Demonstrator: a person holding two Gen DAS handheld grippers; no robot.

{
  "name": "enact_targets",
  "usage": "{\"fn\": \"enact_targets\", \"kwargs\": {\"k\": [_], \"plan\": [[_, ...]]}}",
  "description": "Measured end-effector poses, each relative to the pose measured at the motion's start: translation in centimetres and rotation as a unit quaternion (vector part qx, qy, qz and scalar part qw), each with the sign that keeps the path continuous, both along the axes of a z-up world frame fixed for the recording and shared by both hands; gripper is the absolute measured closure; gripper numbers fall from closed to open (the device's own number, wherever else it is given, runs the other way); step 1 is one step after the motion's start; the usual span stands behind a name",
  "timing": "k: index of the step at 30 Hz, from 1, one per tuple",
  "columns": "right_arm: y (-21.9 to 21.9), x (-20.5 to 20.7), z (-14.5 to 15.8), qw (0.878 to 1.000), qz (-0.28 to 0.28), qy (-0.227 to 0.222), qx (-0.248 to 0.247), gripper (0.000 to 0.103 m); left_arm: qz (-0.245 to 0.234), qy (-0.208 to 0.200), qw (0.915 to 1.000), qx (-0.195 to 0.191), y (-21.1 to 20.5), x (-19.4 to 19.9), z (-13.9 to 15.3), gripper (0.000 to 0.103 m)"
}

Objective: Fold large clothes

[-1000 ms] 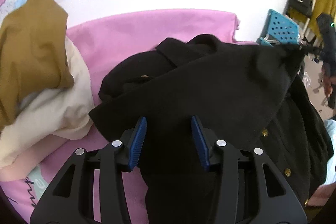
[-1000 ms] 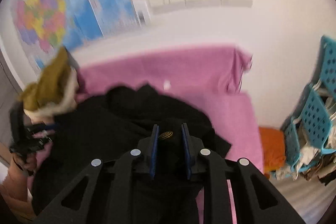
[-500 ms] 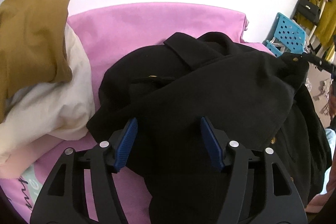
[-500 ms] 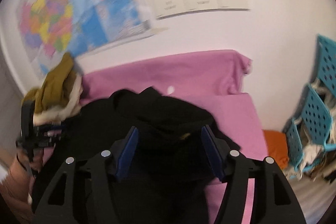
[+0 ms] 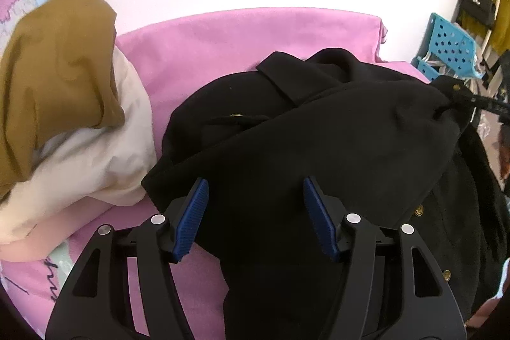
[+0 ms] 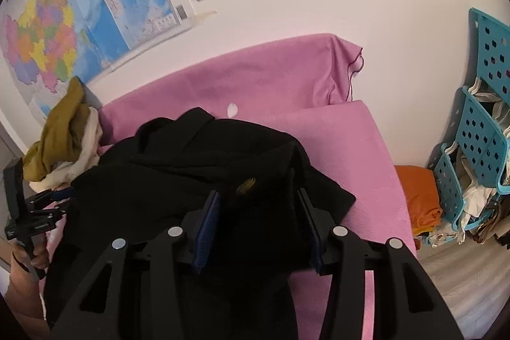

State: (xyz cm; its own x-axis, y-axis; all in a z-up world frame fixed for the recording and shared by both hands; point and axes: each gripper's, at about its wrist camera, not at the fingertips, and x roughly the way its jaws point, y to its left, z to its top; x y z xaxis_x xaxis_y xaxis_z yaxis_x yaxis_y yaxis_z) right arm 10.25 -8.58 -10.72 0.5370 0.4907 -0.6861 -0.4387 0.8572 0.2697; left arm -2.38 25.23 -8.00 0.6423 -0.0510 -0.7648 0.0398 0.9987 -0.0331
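A large black coat with gold buttons lies bunched on a pink-covered bed. My left gripper hovers over its near fold, jaws open, with coat cloth under the gap and the blue pads not pressing it. In the right wrist view the coat fills the gap of my right gripper. Those jaws are closing around a thick fold with a gold button; I see no firm pinch. The left wrist view shows the right gripper at the coat's raised far corner. A person's hand holds the left gripper.
A pile of mustard and cream clothes sits against the wall left of the coat. Bare pink cover lies to the coat's right. Blue perforated crates and an orange cloth stand past the bed's right edge. A map and sockets hang behind.
Both grippers' jaws opened from a narrower set. The right let go its tight pinch on the buttoned fold, spread wide, then narrowed a little and sank slightly. The coat stayed in place.
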Motion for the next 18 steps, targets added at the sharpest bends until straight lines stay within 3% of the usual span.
{"fn": "enact_targets", "kwargs": {"k": [7,13,18], "plan": [[-1.1,-2.1,2.0,1.0,0.005,-0.021,0.023,0.055,0.004,-0.006,0.9996,0.026,-0.7,-0.6,0.4,0.042],[1.3,-3.8,3.3,0.997,0.052,-0.056,0.016,0.05,0.007,-0.012,0.9995,0.029,-0.7,-1.3,0.9,0.042],[3.5,-2.4,0.9,0.997,0.072,-0.014,0.002,0.048,0.015,-0.011,0.9993,0.034,-0.4,-1.6,0.8,0.042]]}}
